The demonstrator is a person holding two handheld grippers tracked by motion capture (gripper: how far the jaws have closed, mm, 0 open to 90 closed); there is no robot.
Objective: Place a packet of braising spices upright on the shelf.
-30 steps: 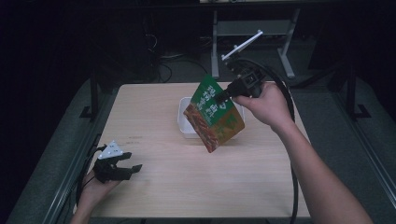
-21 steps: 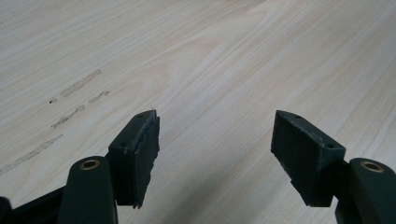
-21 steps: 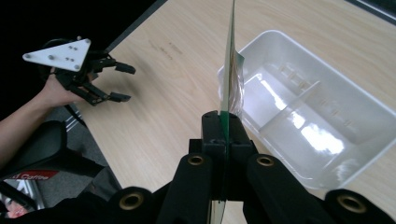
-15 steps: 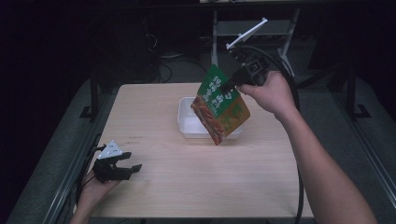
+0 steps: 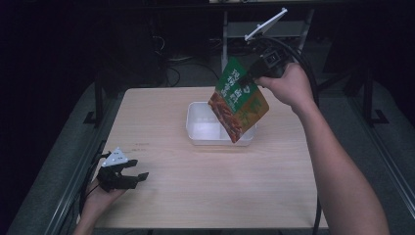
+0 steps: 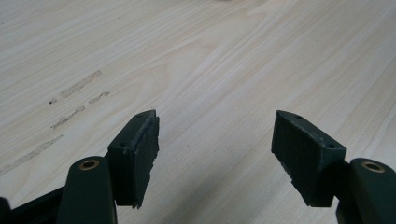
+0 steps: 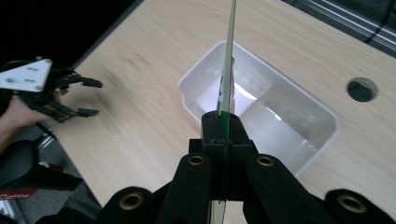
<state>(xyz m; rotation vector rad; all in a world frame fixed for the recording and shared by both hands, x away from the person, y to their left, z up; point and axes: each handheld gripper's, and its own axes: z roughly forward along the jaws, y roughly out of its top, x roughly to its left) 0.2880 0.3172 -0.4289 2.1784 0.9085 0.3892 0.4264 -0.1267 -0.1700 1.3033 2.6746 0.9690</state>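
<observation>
A green and orange snack packet (image 5: 237,100) hangs tilted above the white plastic tub (image 5: 195,138), and my right gripper (image 5: 249,77) is shut on its upper edge. In the right gripper view the packet (image 7: 229,56) shows edge-on, pinched in my right gripper (image 7: 223,128), with the tub (image 7: 196,100) below it. My left gripper (image 5: 139,169) rests at the table's near left corner, open and holding nothing. The left gripper view has its gripper (image 6: 217,154) over bare wood (image 6: 210,60), jaws wide apart. The left gripper (image 7: 95,98) also appears far off in the right gripper view.
The tub stands on a light wooden table (image 5: 220,186) at mid-back. A round hole (image 7: 360,89) sits in the tabletop beyond the tub. Dark floor, metal frame legs (image 5: 225,34) and cables lie behind the table.
My right gripper has raised the packet and carried it back and to the right, so it now hangs over the tub. The left gripper has stayed put.
</observation>
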